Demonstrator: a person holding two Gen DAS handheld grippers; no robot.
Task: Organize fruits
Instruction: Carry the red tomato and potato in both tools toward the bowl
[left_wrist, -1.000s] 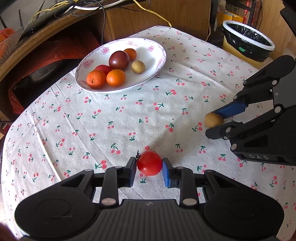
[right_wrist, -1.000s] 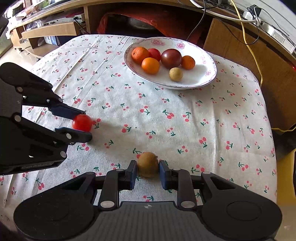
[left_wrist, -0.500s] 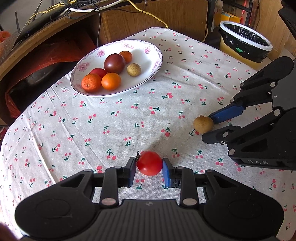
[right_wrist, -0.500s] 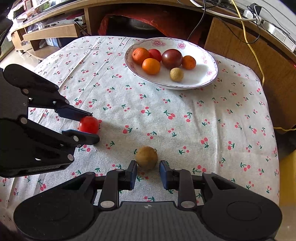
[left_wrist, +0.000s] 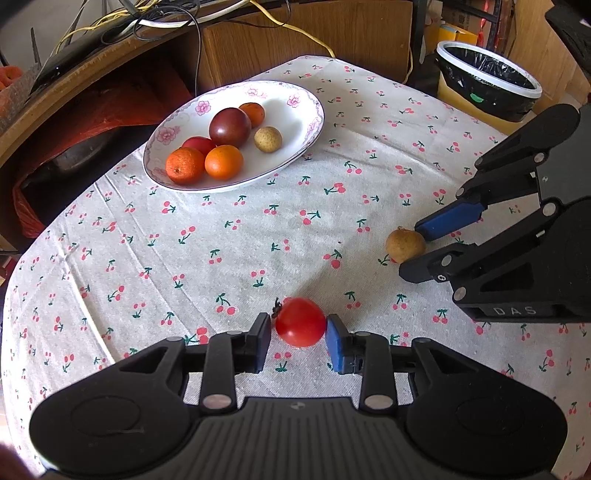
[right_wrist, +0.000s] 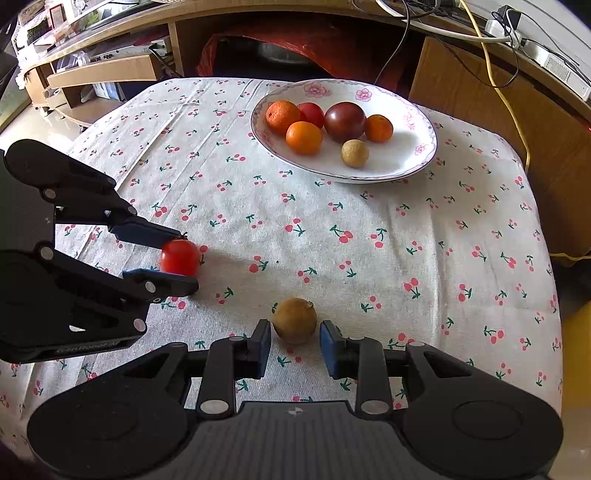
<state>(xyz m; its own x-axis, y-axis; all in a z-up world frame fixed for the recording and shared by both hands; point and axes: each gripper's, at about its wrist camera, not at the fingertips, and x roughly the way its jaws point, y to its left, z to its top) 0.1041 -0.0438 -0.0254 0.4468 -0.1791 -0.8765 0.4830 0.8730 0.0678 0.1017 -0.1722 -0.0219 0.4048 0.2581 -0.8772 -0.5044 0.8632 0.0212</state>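
Six fruits fill the plate (left_wrist: 310, 125) ahead; left gripper (left_wrist: 298, 334) clamps tomato (left_wrist: 301, 321), right gripper (right_wrist: 294, 341) spread behind brown fruit (right_wrist: 294, 319).

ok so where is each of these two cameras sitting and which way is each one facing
Left wrist: on the left gripper, looking forward along its fingers over the cherry-print tablecloth toward the plate; its own fingers flank the red tomato.
Right wrist: on the right gripper, facing the same plate; its own fingers sit apart, either side of the brown fruit.
Shared: the plate of fruit, both loose fruits, and each view shows the other gripper from the side.
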